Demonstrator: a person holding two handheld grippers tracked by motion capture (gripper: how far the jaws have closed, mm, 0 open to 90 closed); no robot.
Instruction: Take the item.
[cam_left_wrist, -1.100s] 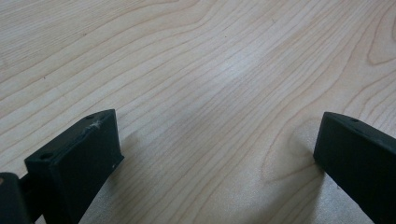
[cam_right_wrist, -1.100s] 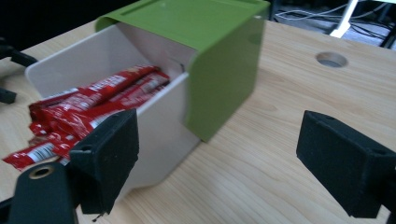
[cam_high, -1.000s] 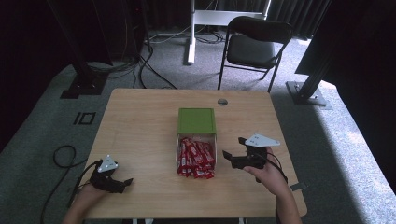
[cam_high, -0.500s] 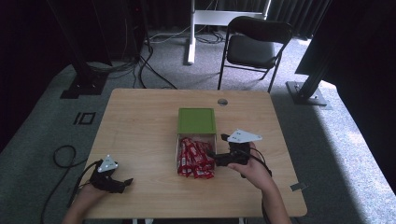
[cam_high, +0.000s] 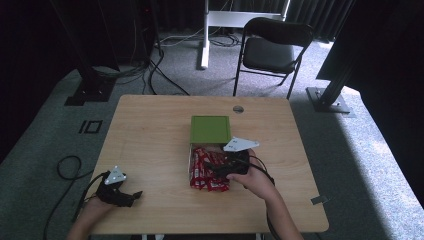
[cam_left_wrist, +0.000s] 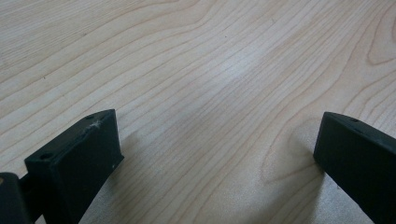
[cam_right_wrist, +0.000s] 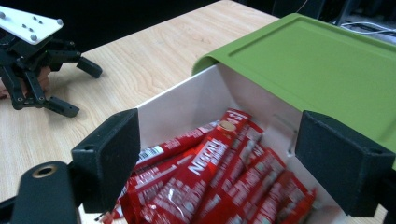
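Observation:
A white box with a green lid half slid back stands at the table's middle. Several red Nescafe sachets lie in it, also seen as a red pile in the high view. My right gripper is open, its jaws wide apart just above the sachets, holding nothing. From above, the right gripper reaches in from the box's right side. My left gripper rests at the table's near left corner, open over bare wood, and appears as well in the right gripper view.
The wooden table has a round cable hole near its far edge. A black folding chair stands beyond the table. Cables trail over the floor at the left. A small grey piece sits at the table's near right edge.
My right gripper has moved left from the table's right side to above the sachets in the open box. The left gripper has stayed put.

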